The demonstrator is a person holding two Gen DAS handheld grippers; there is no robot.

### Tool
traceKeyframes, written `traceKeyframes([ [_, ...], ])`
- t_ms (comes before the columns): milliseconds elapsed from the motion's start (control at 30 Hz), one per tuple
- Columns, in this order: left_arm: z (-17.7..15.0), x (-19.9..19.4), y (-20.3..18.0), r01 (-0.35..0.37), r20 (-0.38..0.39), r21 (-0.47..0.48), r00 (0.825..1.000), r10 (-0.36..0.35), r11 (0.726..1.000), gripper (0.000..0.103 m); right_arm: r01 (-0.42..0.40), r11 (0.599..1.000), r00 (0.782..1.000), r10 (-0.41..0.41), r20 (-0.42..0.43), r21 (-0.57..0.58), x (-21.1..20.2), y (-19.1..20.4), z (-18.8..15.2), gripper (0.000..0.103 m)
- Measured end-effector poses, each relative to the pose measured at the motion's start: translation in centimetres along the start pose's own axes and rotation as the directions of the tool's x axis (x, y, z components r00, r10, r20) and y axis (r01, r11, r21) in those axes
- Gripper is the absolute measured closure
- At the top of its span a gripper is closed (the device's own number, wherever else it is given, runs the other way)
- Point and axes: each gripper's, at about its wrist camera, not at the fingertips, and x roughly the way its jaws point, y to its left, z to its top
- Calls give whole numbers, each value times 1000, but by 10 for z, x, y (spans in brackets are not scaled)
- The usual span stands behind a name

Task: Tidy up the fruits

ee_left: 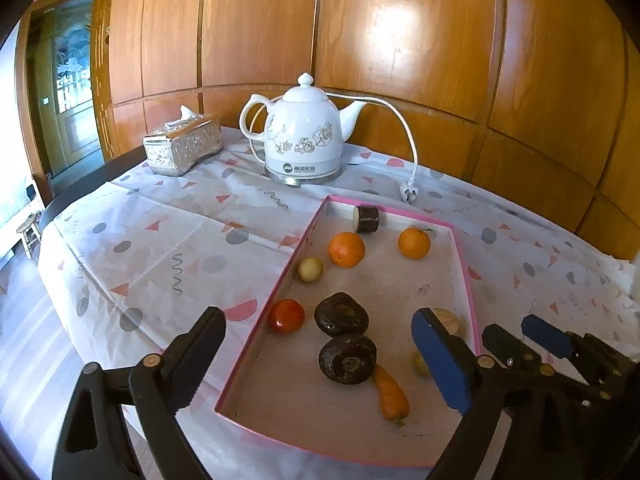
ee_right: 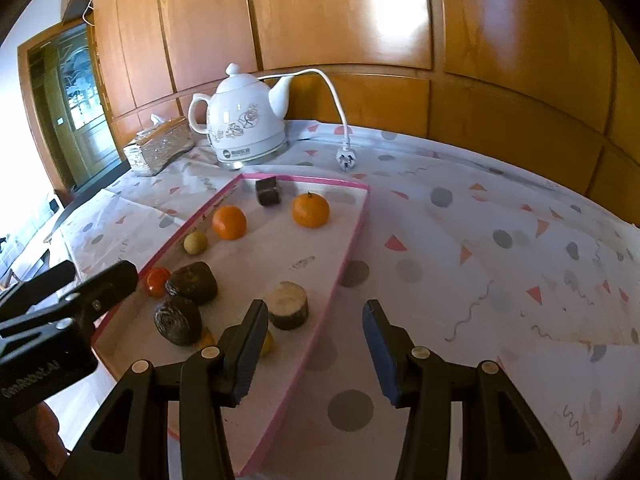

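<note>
1. The fruits lie in the pink-rimmed tray [ee_left: 466, 276] on the table [ee_left: 168, 240]: two oranges [ee_left: 346, 249], a red fruit [ee_left: 286, 315], two dark fruits [ee_left: 347, 358] and a carrot [ee_left: 391, 397].
2. The left tool [ee_left: 320, 322] is spread wide over the dark fruits, pinching nothing.
3. The right tool [ee_right: 316, 312] is half spread and empty, straddling the tray's right rim.
4. Only the right wrist view shows the pale-topped stub [ee_right: 288, 305] clearly, just ahead of the right tool's left finger.
5. Only the left wrist view shows the carrot in full.
</note>
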Motion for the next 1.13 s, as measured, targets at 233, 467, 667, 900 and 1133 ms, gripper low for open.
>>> traceKeyframes([
  [233, -1, -10, -3, -1, 13, 7, 1000, 1, 1000, 0, 1, 1000, 1000, -1, 8, -23, -6, 6, -4, 53],
  [467, 1, -16, -2, -2, 29, 0, 1000, 2, 1000, 0, -3, 999, 1000, 3, 9, -39, -8, 10, -5, 53],
  [667, 1, -16, -3, -24, 18, 0, 1000, 24, 1000, 0, -2, 999, 1000, 2, 10, -45, -9, 12, -6, 53],
  [900, 1, -16, -2, -42, 21, -2, 999, 42, 999, 0, 3, 998, 1000, -3, 12, -62, -9, 14, -8, 53],
  [1133, 1, -16, -3, -24, 23, 6, 999, 23, 1000, 1, 4, 999, 1000, -3, 10, -52, -9, 9, -9, 53],
])
